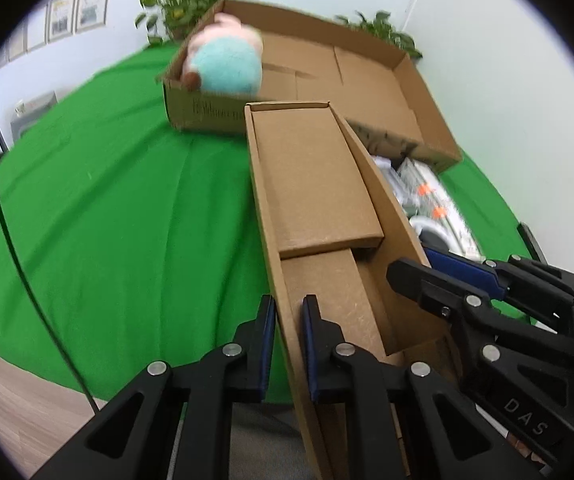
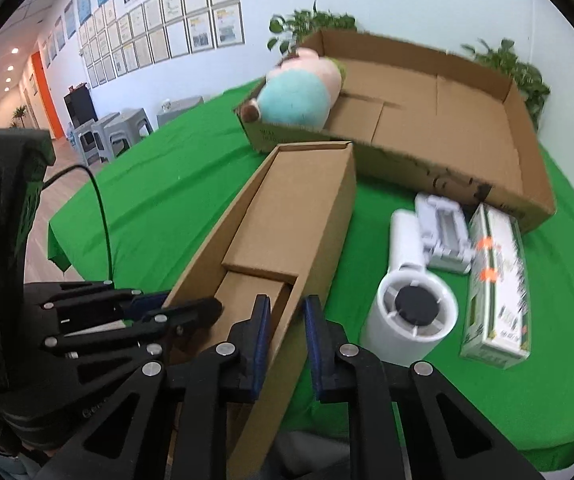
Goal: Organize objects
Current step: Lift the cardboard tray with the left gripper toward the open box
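My left tool [image 1: 289, 344] is clamped on the left wall of the long cardboard box [image 1: 319, 184], pads on either side of the thin board. My right tool [image 2: 285, 344] is clamped the same way on the opposite wall, so I carry the box [image 2: 287, 216] between both tools, its open top up and its far end pointing away from me. It looks lifted off the table, though I cannot tell how high. Inside, just ahead of my tools, lies a smaller flat carton [image 1: 311, 176].

To the right of my right tool, on the green table [image 2: 175, 184], stand a white cylindrical device [image 2: 411, 312], a small white holder [image 2: 445, 232] just beyond it, and a green-and-white packet [image 2: 495, 280] beside them.

Straight ahead, past the long box's far end, sits the big shallow cardboard tray [image 2: 523, 148], with a plush toy [image 2: 299, 92] already in its left corner. Potted plants [image 1: 183, 4] stand behind it against the wall.

I judge the step in hand is to set the long box into the tray. To do it well, I should keep both tools level and moving together so the thin walls neither bow nor slip, clear the tray's near rim, keep right of the plush, and let go only once the base rests flat.
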